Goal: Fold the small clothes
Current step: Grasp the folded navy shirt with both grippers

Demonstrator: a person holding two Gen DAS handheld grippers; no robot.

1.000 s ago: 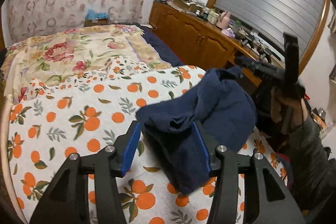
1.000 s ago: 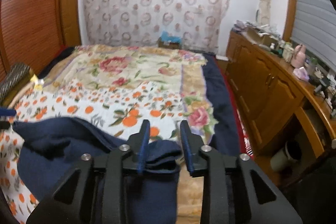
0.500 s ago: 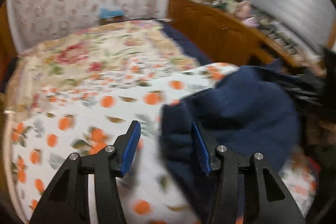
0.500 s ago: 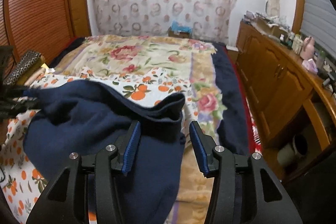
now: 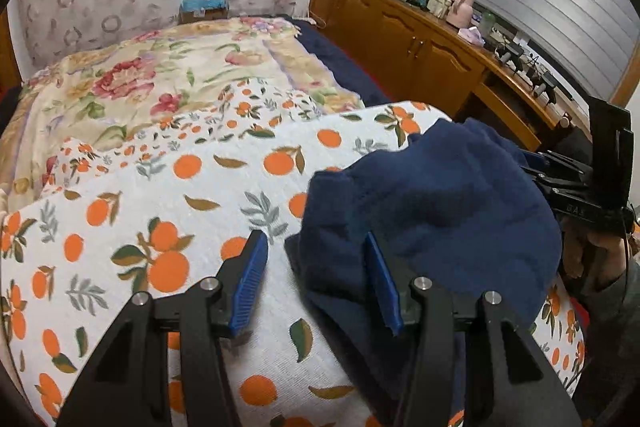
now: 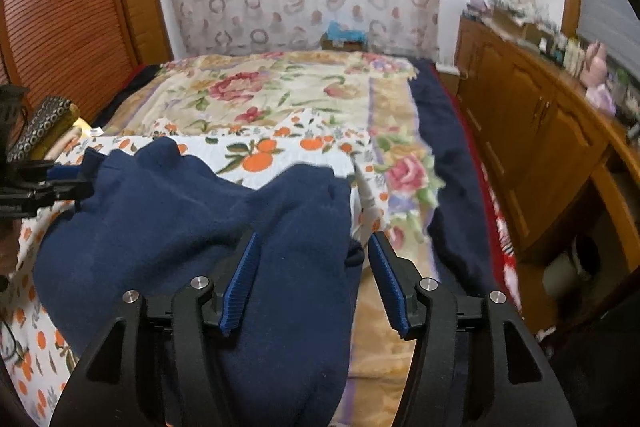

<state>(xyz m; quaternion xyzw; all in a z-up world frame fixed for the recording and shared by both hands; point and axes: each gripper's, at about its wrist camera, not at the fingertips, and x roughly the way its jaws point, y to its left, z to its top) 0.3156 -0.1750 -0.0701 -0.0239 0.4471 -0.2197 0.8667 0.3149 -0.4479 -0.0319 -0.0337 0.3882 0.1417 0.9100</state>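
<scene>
Two grippers work one navy fleece garment (image 6: 168, 227) lying bunched on the orange-print quilt (image 5: 160, 211) of your bed. Your left gripper (image 5: 316, 291) stands half-open at its edge, gripping nothing; your right gripper (image 6: 312, 283), jaws just opened, straddles a released fold. Loose fleece may slump and undo your fold.

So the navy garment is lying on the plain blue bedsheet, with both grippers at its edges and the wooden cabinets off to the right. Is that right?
Not quite. The navy garment lies on a white cover printed with oranges, not a plain blue sheet; the left wrist view shows it. The rest stands: the left gripper and right gripper are at its edges, and the wooden cabinets are off to the right.
</scene>
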